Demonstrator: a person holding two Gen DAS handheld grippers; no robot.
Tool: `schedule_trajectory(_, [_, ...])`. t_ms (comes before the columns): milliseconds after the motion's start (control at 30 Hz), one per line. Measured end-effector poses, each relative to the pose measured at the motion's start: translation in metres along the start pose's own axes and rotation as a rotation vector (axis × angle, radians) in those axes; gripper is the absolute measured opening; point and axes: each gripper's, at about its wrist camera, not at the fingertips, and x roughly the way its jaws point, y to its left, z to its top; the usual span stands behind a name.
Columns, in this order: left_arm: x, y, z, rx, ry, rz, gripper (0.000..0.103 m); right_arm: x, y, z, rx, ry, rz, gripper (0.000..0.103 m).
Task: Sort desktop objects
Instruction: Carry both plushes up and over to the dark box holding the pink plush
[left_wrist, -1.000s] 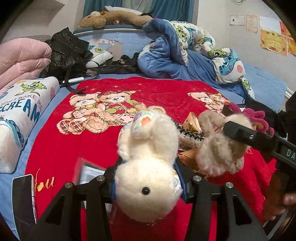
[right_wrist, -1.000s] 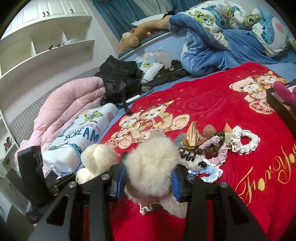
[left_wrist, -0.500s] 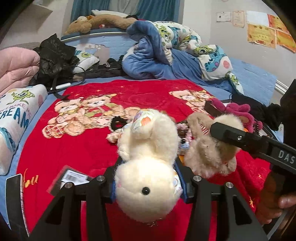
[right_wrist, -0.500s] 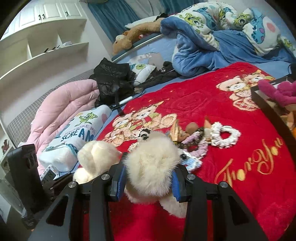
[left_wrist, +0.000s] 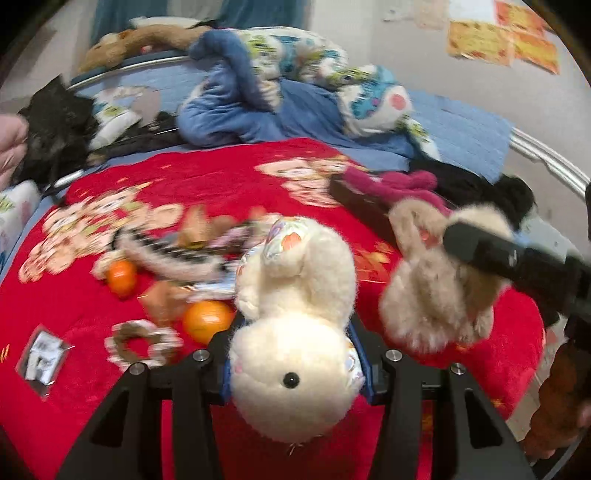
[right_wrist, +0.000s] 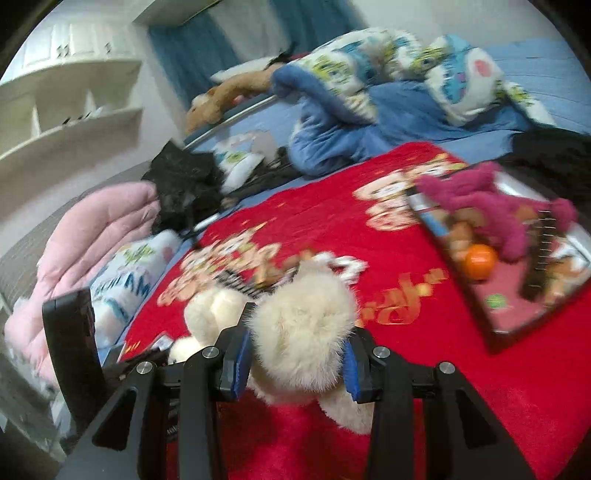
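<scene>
We've got 2 plushies clamped: left gripper (left_wrist: 295, 373) squeezing the cream bunny (left_wrist: 295, 325), right gripper (right_wrist: 295, 358) pinching the fluffy beige toy (right_wrist: 303, 328). Soft fur could slip before the tray (right_wrist: 517, 317).

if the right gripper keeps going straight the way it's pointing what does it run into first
Probably the red plush blanket just past the fluffy cream plush toy clamped in the right gripper jaws, possibly among the blurred small trinkets lying there. Depth is unclear.
</scene>
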Motion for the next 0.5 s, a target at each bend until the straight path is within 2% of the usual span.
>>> schedule_trajectory(100, [-0.003, -0.041, 0.004, 0.074, 0.008, -0.047, 0.051, -0.031, -0.024, 0.007, 0.043, -0.064, -0.043, 0.039])
schedule_trajectory(233, [-0.022, -0.091, 0.009, 0.139, -0.03, -0.121, 0.051, -0.068, -0.047, 0.011, 0.067, -0.135, -0.115, 0.039])
schedule_trajectory(500, [-0.014, -0.139, 0.015, 0.138, -0.029, -0.23, 0.051, -0.134, -0.095, -0.007, 0.129, -0.237, -0.256, 0.039])
